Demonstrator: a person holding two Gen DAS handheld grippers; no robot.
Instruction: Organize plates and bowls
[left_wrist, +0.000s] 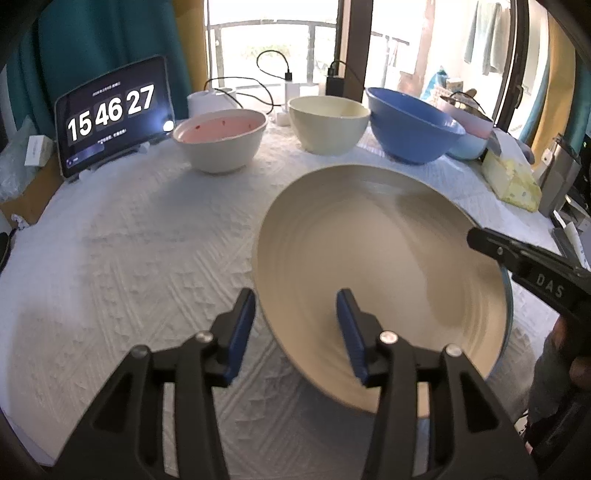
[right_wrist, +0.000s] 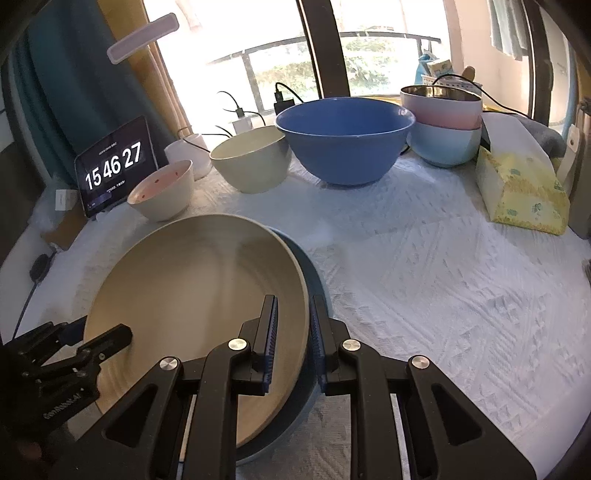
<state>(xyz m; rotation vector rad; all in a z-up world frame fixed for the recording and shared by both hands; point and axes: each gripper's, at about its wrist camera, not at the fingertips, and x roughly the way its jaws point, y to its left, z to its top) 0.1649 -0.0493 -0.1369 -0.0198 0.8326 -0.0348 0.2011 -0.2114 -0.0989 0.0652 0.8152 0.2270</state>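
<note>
A beige plate (left_wrist: 380, 266) (right_wrist: 195, 295) sits tilted on a blue plate (right_wrist: 314, 291) whose rim shows at the right edge in the left wrist view (left_wrist: 509, 295). My left gripper (left_wrist: 295, 328) is open, with the beige plate's near-left rim between its fingers. My right gripper (right_wrist: 293, 339) is shut on the rims of both plates at their right side; it shows in the left wrist view (left_wrist: 517, 258). At the back stand a pink-inside bowl (left_wrist: 220, 140), a cream bowl (left_wrist: 328, 123), a big blue bowl (left_wrist: 412, 123) and stacked pink and light-blue bowls (right_wrist: 443, 122).
A tablet clock (left_wrist: 110, 114) stands at the back left. A yellow tissue box (right_wrist: 517, 184) sits at the right. Chargers and cables (left_wrist: 288, 81) lie along the window sill. A white textured cloth (right_wrist: 424, 277) covers the table.
</note>
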